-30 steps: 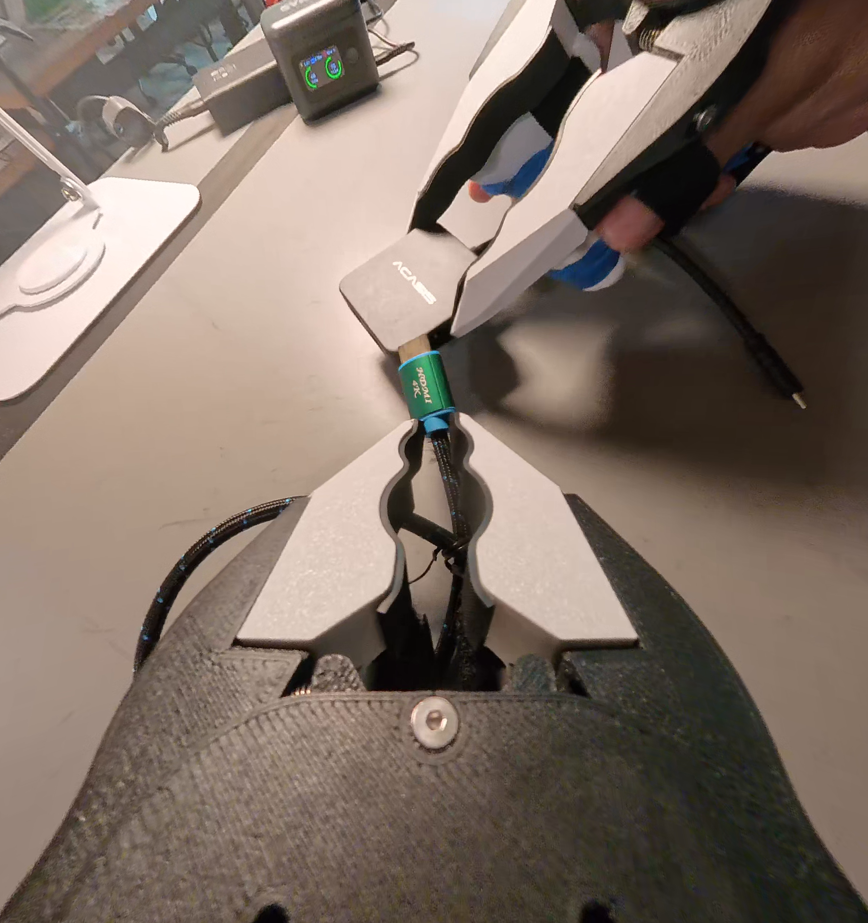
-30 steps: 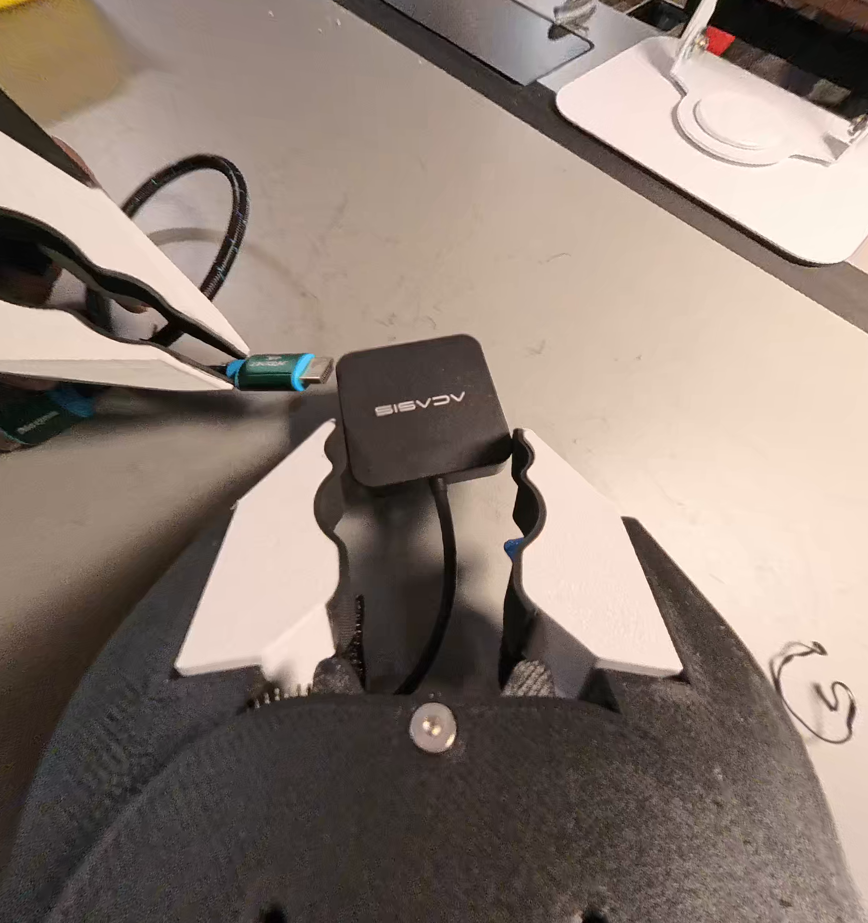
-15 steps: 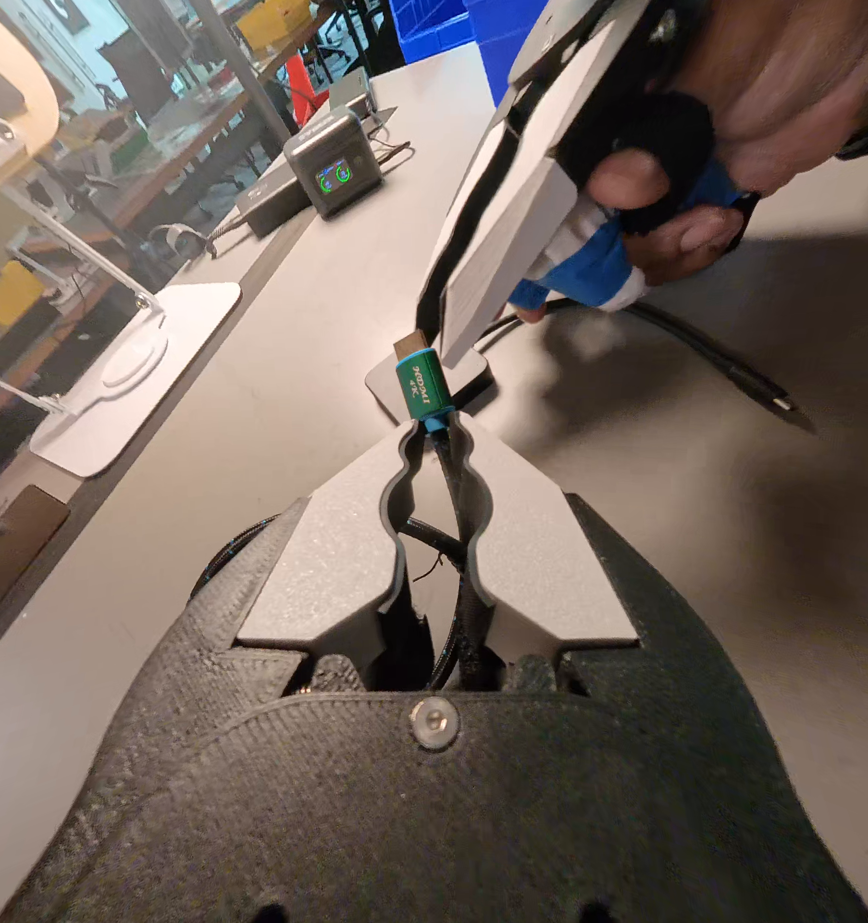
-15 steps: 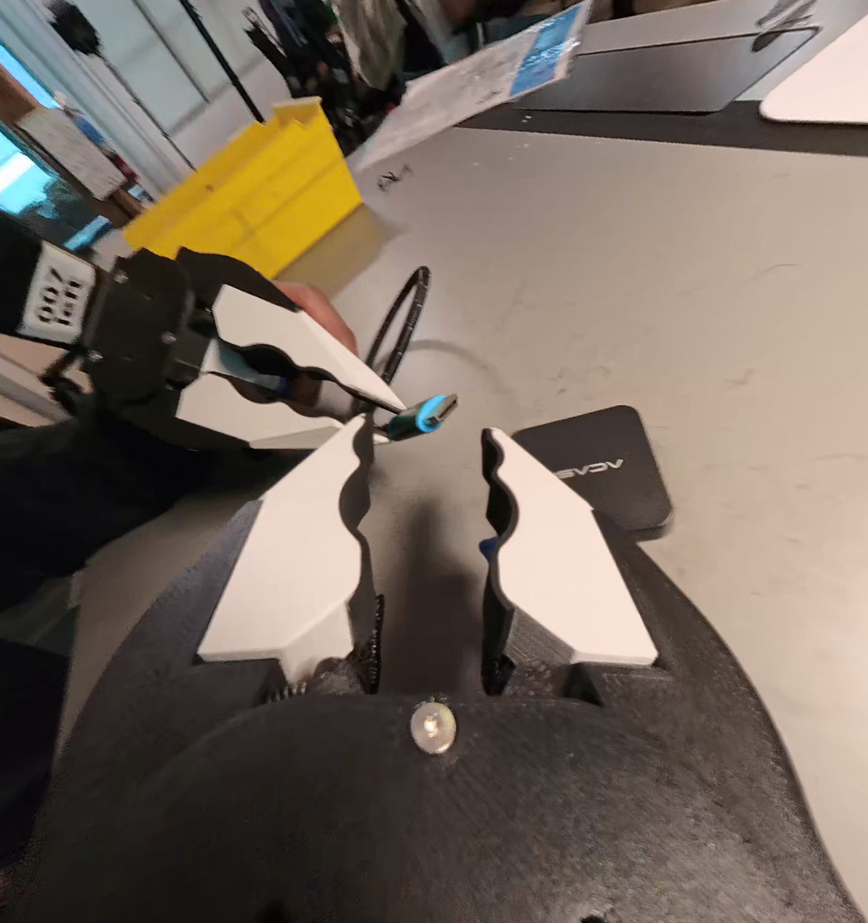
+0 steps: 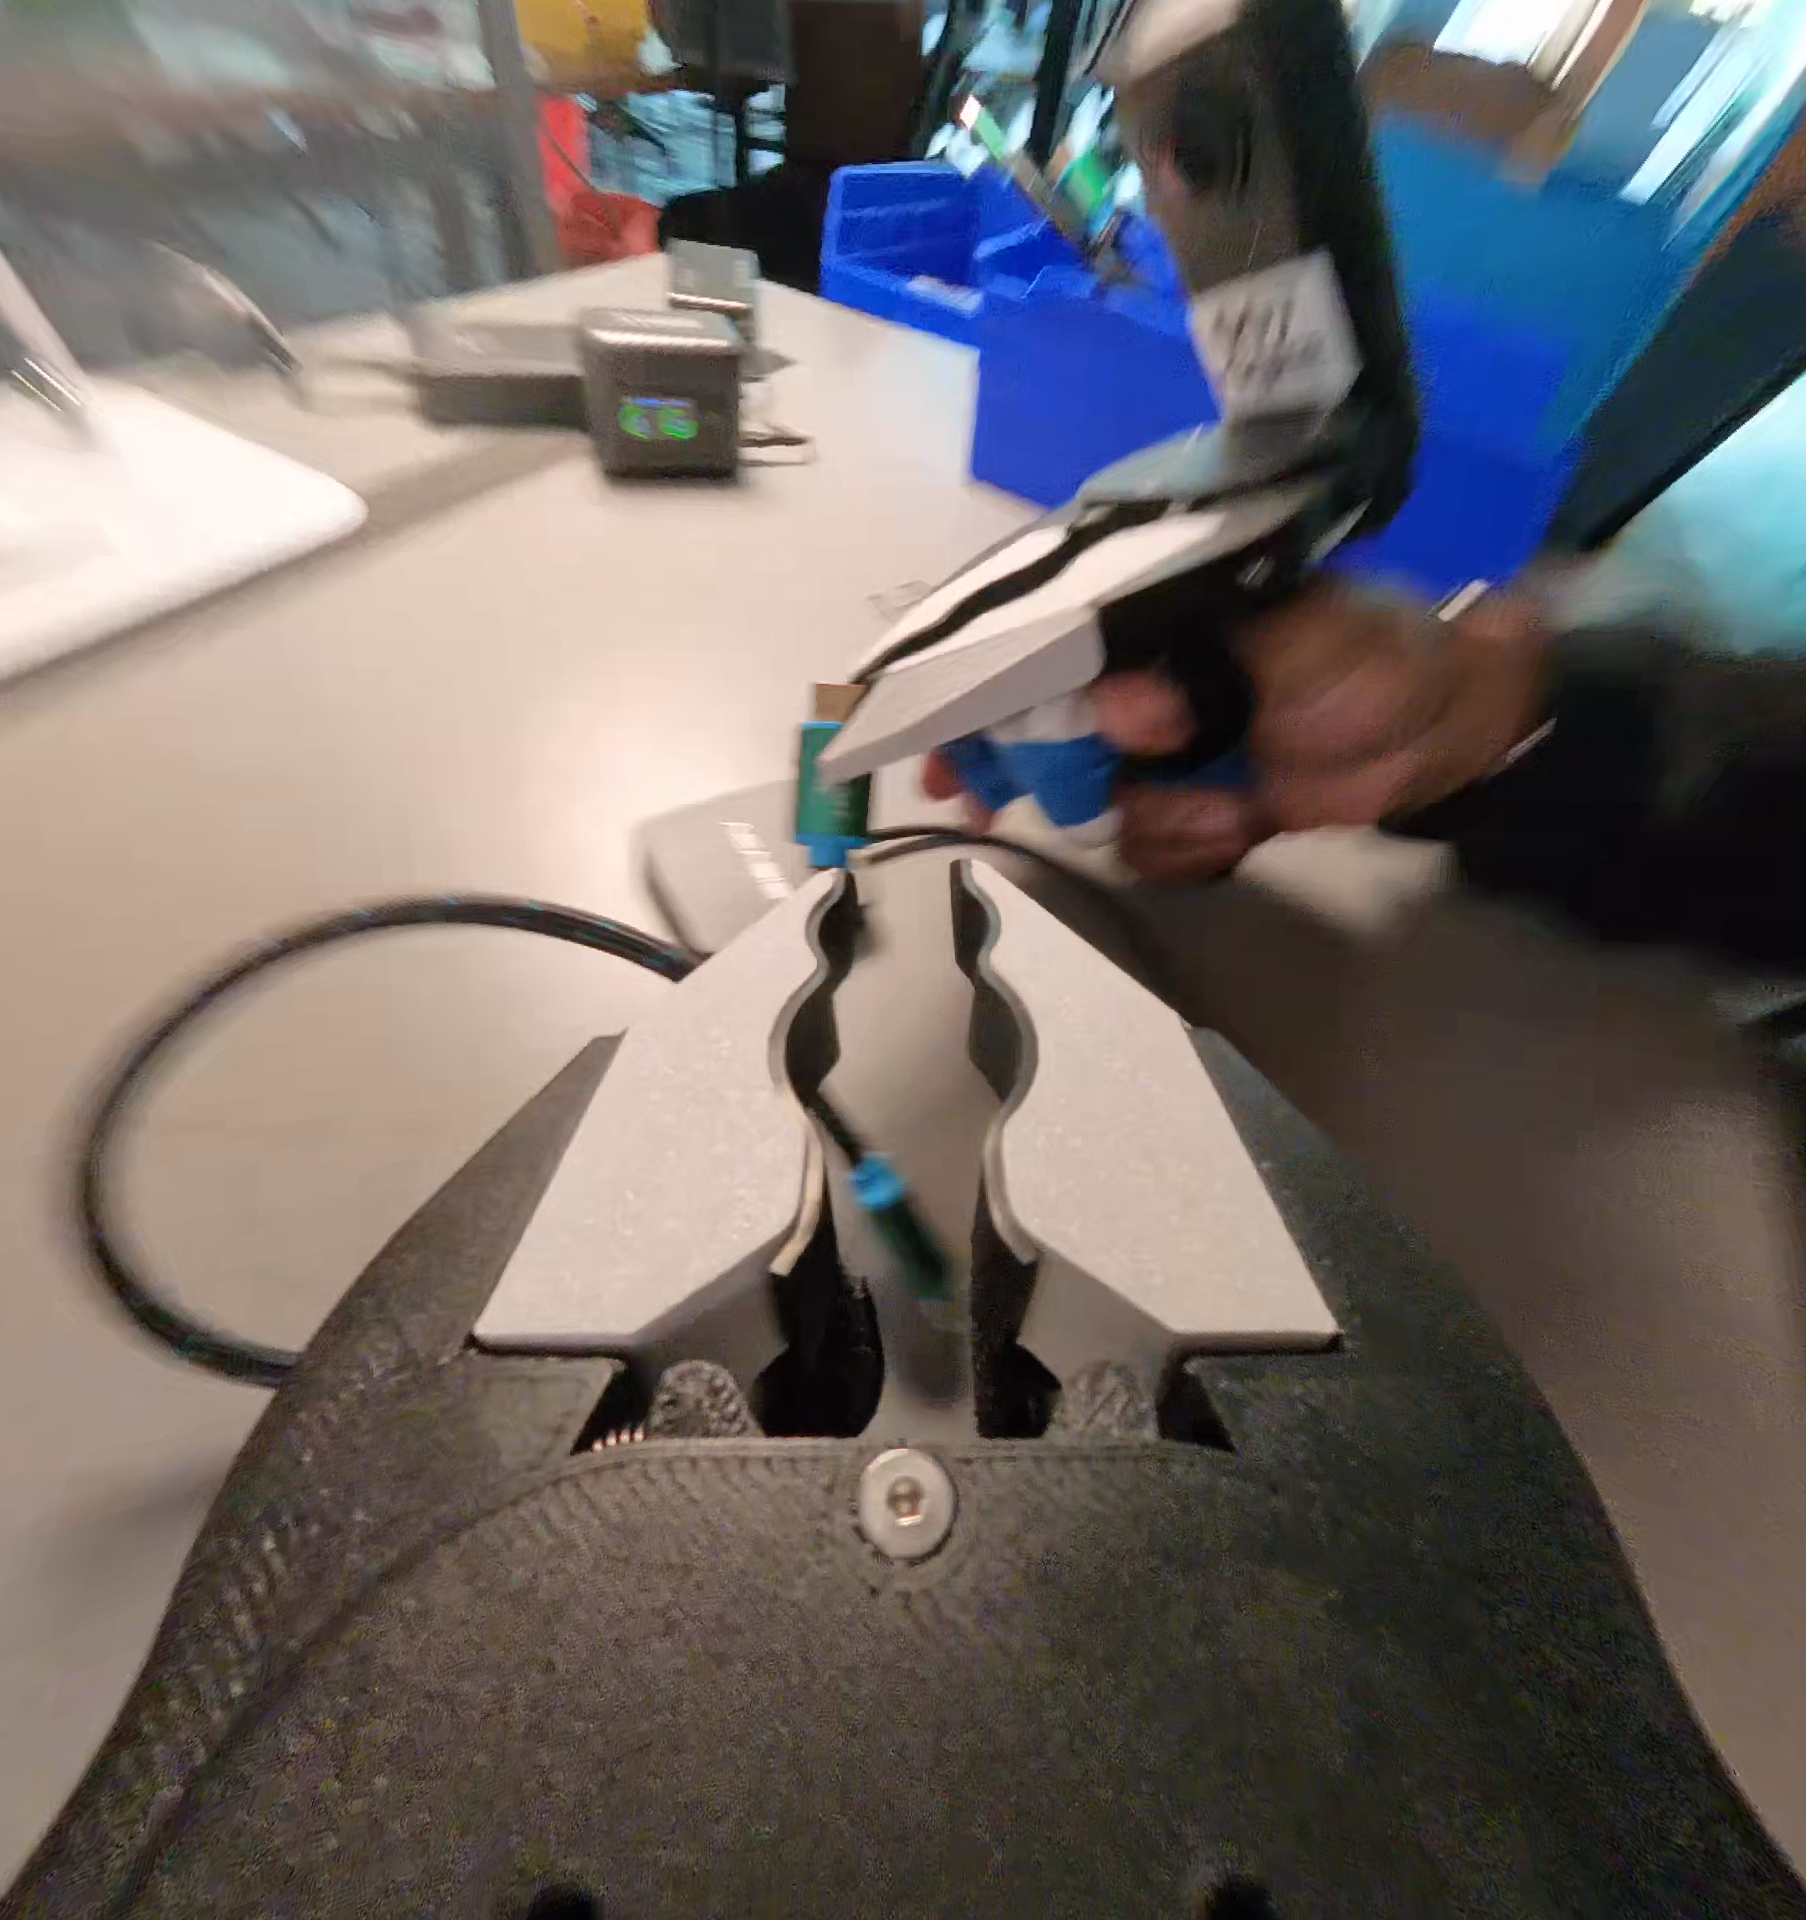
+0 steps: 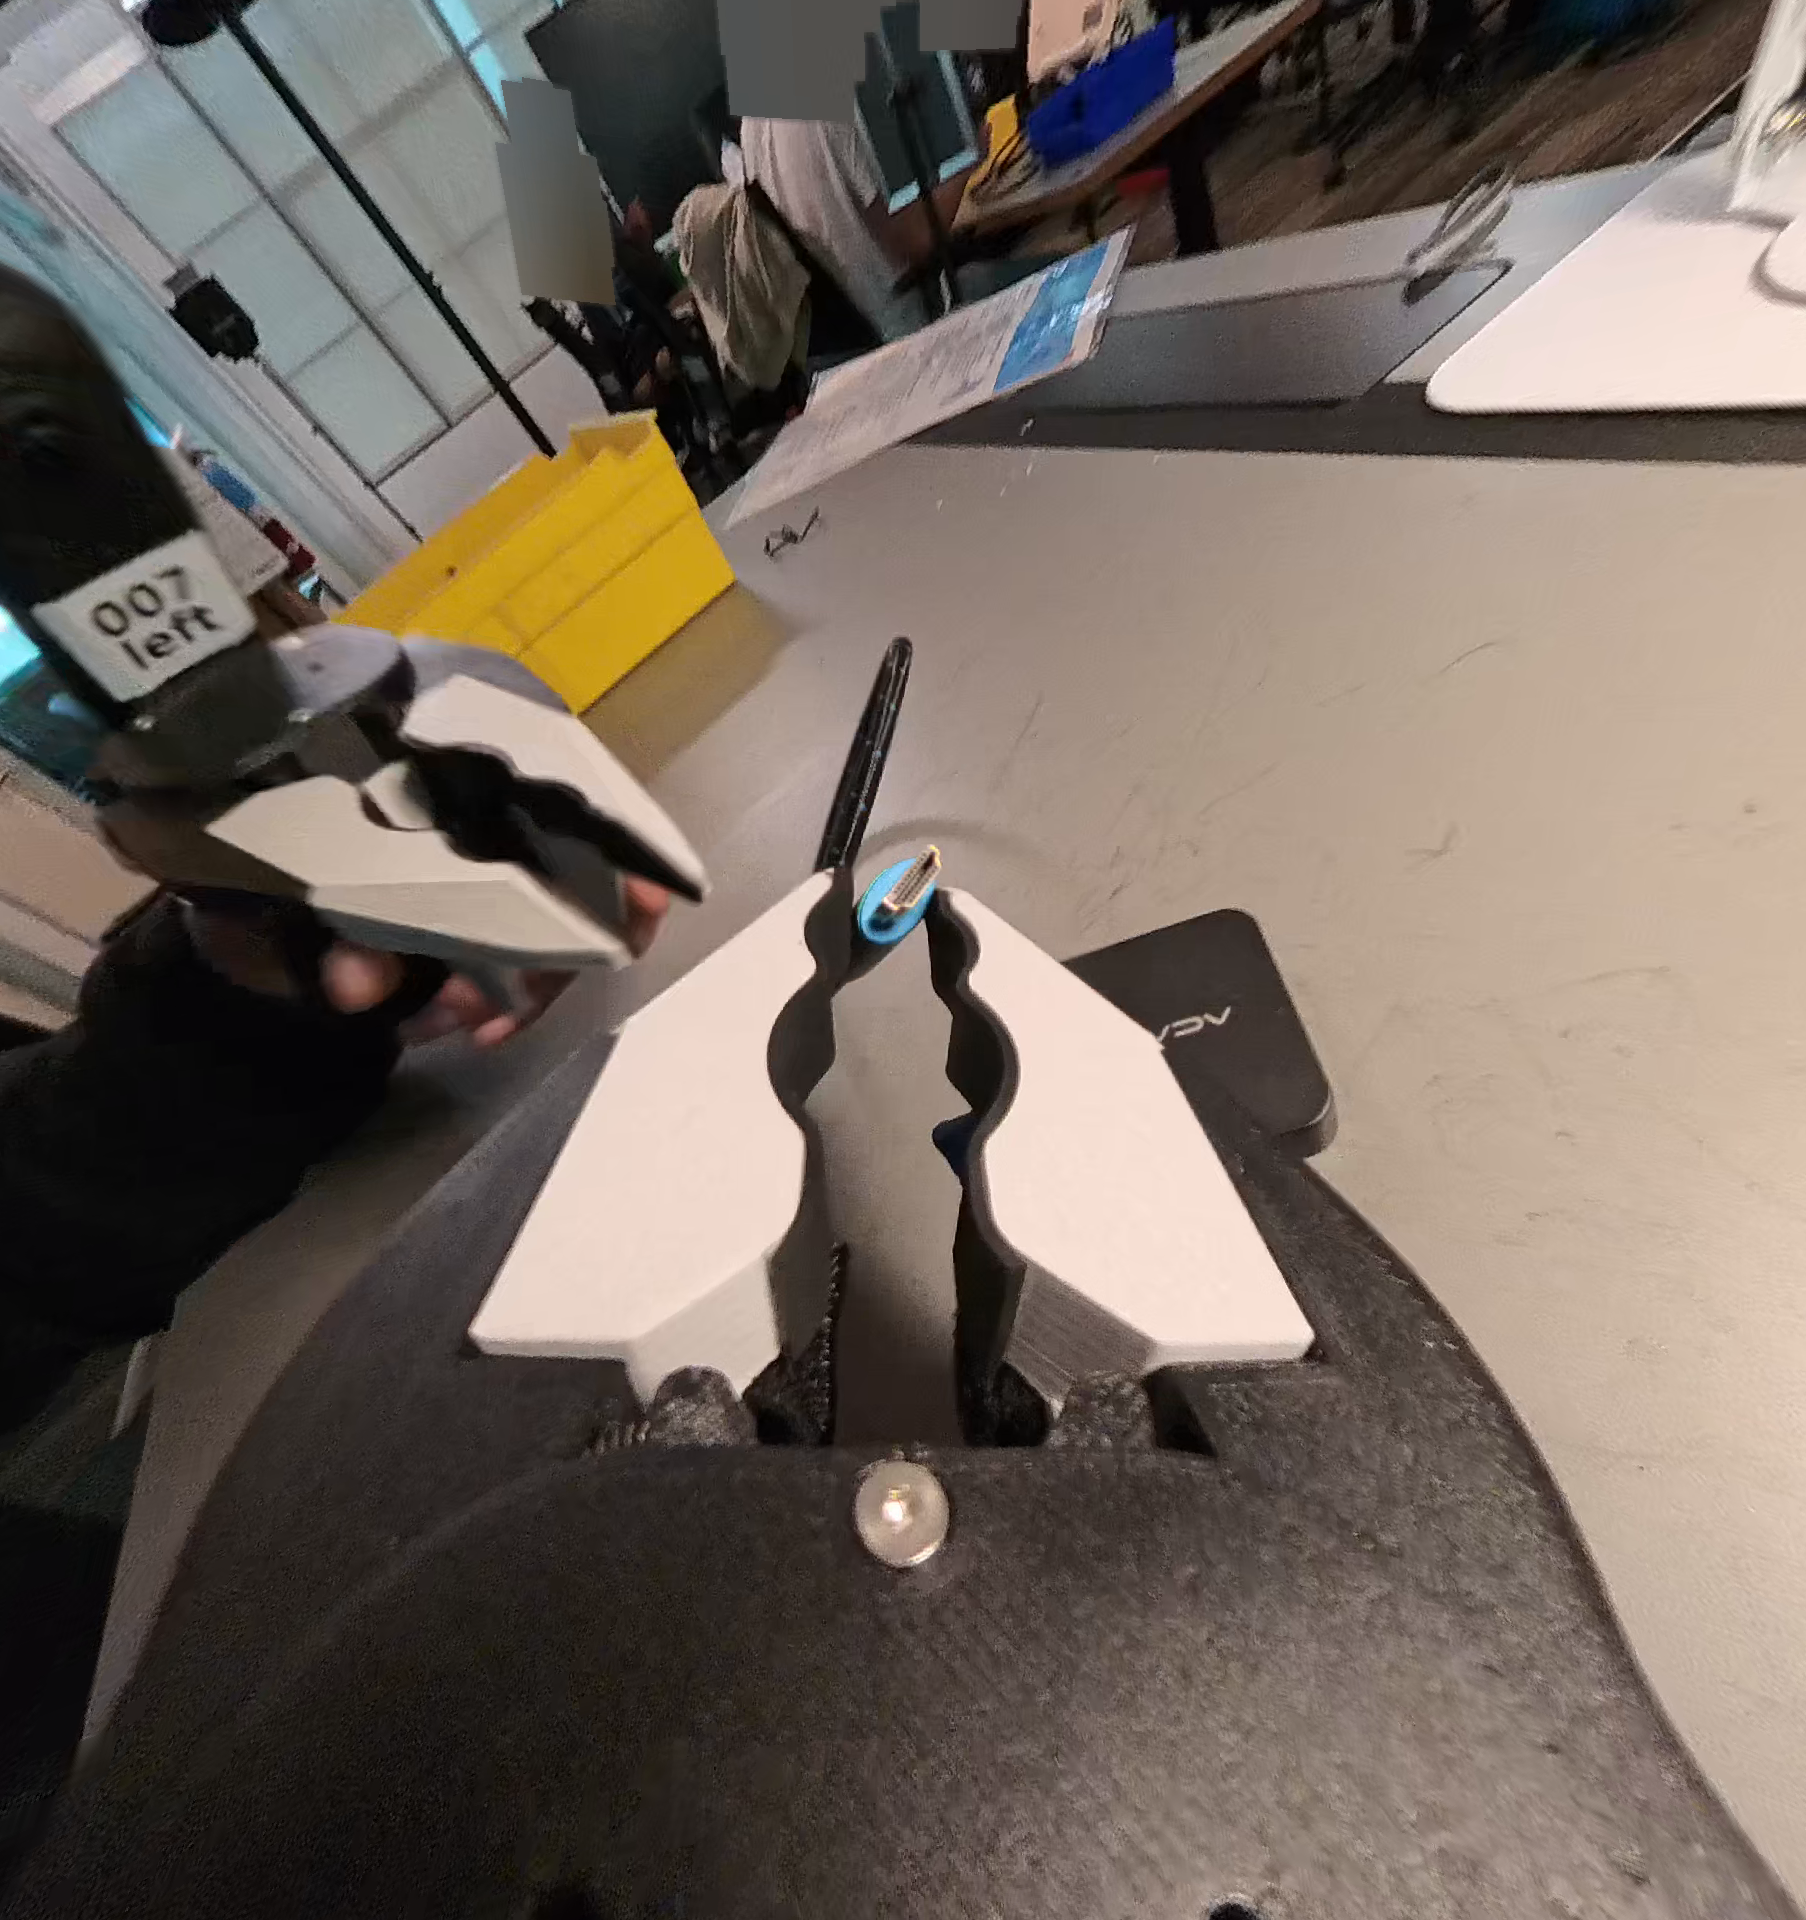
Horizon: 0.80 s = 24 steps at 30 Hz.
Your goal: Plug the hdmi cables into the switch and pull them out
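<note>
The right claw (image 6: 883, 909) is seen pinched on the green HDMI plug (image 6: 897, 891), which is gripped at its blue collar right between the two tips, with the metal end pointing forward and slightly up, away from the claw. The plug's black braided cable (image 6: 866, 758) is seen rising just beyond the tips. The black switch (image 6: 1226, 1023) is found flat on the grey table (image 6: 1450, 727), just to the right of the right claw's right finger and partly hidden by it; nothing is seen plugged into it. The left claw (image 5: 899, 883) is held spread, with nothing gripped at its tips, close to the left of the right claw and well above the table. A second green and blue plug (image 5: 894, 1236), blurred, is seen through the gap between its fingers; whether it is touched cannot be told. A yellow bin (image 6: 566, 561) is seen far ahead to the left.
</note>
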Tool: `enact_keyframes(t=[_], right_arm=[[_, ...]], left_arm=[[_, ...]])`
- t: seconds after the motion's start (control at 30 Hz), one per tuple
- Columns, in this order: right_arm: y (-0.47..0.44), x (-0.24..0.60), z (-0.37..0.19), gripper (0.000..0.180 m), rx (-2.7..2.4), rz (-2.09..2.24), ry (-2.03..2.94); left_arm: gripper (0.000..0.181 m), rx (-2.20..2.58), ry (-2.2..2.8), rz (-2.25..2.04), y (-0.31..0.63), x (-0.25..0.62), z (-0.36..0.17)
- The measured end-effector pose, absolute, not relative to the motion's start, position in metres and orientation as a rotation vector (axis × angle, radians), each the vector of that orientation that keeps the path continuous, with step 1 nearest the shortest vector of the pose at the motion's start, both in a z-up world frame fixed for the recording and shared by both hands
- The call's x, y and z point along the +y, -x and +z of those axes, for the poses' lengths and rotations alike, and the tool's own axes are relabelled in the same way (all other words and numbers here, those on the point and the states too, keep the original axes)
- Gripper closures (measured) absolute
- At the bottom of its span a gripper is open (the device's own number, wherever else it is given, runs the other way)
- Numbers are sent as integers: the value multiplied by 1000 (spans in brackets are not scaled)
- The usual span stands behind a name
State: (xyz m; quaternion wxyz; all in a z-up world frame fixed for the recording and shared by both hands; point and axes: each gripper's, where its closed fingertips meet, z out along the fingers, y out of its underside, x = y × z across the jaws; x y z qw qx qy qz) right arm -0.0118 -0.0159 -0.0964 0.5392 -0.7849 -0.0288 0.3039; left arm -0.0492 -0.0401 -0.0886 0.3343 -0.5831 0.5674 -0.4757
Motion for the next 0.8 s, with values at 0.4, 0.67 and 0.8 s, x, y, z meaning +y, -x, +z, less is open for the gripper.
enact_keyframes(t=[0.4,0.67,0.8], right_arm=[[17,-17,-71,166,-34,720,1707],[24,-20,-62,167,15,787,1627],[26,-20,-60,167,27,791,1603]], left_arm=[[150,322,1930,-2476,22,-65,-74],[150,-27,1773,-2558,27,-48,-70],[145,-93,1742,-2560,27,-50,-70]])
